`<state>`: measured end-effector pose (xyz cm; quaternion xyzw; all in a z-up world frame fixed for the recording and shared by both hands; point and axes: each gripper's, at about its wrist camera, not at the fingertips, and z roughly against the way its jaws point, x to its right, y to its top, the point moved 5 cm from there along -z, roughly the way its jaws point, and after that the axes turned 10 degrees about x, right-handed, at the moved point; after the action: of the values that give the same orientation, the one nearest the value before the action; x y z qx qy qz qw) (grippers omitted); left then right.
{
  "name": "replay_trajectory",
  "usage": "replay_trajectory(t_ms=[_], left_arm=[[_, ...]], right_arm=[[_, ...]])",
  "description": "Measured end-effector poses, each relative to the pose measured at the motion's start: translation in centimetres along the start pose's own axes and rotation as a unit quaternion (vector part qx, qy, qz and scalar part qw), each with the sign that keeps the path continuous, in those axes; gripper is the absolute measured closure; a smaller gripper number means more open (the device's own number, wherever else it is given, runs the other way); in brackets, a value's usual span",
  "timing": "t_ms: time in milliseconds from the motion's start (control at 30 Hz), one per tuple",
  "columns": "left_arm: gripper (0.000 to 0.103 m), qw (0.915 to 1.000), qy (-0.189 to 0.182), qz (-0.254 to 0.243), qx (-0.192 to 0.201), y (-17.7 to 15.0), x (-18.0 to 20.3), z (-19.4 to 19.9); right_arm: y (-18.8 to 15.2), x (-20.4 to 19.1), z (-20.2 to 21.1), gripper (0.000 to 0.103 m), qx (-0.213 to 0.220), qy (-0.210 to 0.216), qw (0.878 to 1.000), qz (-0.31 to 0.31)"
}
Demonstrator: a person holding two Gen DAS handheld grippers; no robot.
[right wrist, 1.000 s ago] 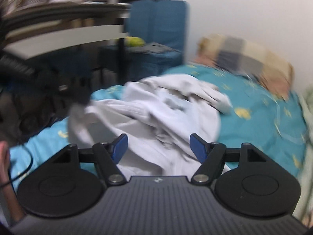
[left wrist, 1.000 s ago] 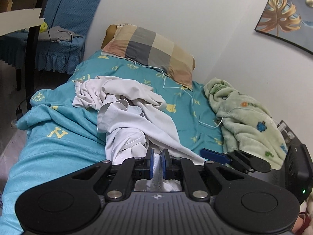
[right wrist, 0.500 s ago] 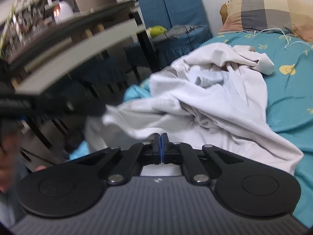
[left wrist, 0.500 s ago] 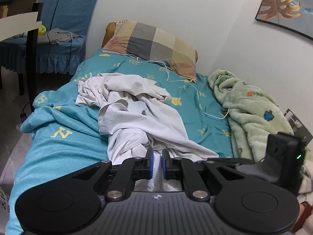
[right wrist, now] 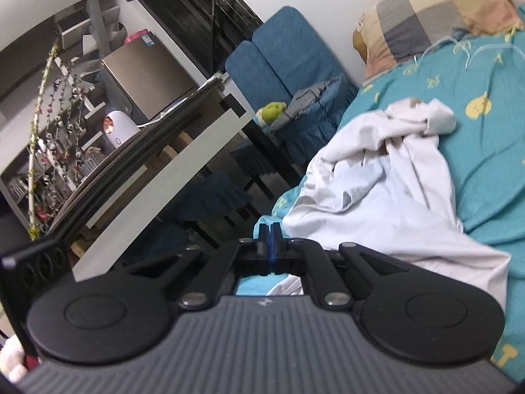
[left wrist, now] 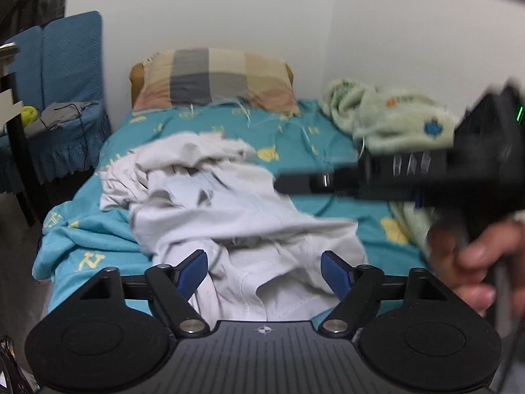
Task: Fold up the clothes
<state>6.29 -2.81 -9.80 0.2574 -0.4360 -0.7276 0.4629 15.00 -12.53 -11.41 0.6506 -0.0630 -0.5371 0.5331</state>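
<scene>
clothes: a crumpled heap of pale, off-white clothes (left wrist: 229, 203) lying in the middle of the bed (left wrist: 82, 239), spilling toward the near edge. From the right wrist view the same heap (right wrist: 387, 197) runs from mid-bed down to the corner nearest the camera.

left hand-held gripper: the left hand-held gripper (left wrist: 265, 271) has its jaws opening right now, blue pads (left wrist: 192, 271) standing wide apart. The near hem of the clothes sits in the gap between them, but the pads aren't pressing on it, so it's got hold of nothing.

right hand-held gripper: the right hand-held gripper (right wrist: 270, 246) is fully closed, pads tight together. Its tips sit right at the edge of the cloth near the bed corner; can't tell if any fabric is pinched in there, looks like maybe none. In the left view it (left wrist: 410, 177) shows as a dark blur crossing above the clothes from the right, with the person's hand (left wrist: 475, 259) wrapped round its handle.

bed stuff: teal sheet with yellow prints, a checked pillow (left wrist: 213, 78) at the head against the wall, a fuzzy green blanket (left wrist: 387, 121) bunched on the right side, well apart from the clothes.

rest of room: blue chair (right wrist: 288, 62) beside the head of the bed, with a desk (right wrist: 157, 164) nearer the camera.
</scene>
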Motion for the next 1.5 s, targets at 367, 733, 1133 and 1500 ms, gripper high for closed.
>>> replay_trajectory(t_ms=[367, 733, 1133, 1500], left_arm=[[0.029, 0.9894, 0.050, -0.092, -0.100, -4.4, 0.4, -2.4], [0.085, 0.9913, 0.101, -0.046, -0.072, -3.1, -2.7, -0.3], [0.094, 0.9917, 0.090, 0.078, 0.049, 1.7, -5.9, 3.6], [0.094, 0.9733, 0.085, 0.211, 0.029, -0.2, -10.6, 3.1]], right_arm=[[-0.3, 4.5, 2.1, 0.098, -0.015, -0.126, 0.992, -0.020], [-2.0, 4.9, 1.4, 0.096, -0.066, -0.166, 0.984, 0.027], [-5.0, 1.0, -0.6, 0.037, -0.092, -0.152, 0.970, 0.164], [-5.7, 6.5, 2.4, 0.046, -0.142, -0.346, 0.909, 0.185]])
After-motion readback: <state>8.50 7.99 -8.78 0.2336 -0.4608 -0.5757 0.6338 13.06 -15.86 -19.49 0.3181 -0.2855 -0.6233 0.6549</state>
